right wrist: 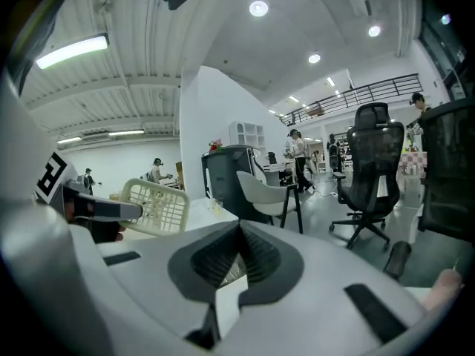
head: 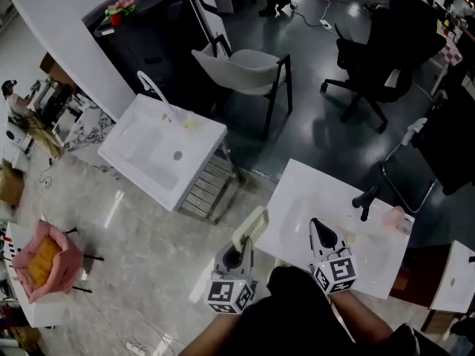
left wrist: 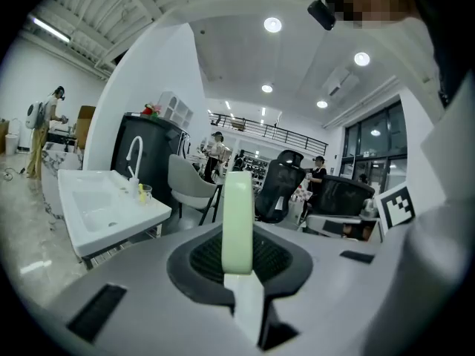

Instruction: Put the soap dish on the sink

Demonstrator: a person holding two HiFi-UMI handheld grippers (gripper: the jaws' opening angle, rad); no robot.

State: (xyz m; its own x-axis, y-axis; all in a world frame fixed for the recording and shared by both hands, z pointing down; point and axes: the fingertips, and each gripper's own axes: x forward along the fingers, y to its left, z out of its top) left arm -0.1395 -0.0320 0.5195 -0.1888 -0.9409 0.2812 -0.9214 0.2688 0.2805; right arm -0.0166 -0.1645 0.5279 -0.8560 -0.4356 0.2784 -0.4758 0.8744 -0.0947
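One far sink (head: 128, 153), grey chair (head: 249, 69) near it

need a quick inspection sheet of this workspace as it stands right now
surface: near white sink with black tap
job's things: pale green slotted plastic soap dish, held in the air, not yet on a sink
clutter: pink item on the near sink
grippers: left gripper fingers shut on the soap dish; right gripper fingers shut, empty
cables: light cable with power strip on the dark floor
surroundings: second white sink, grey chair, black office chair
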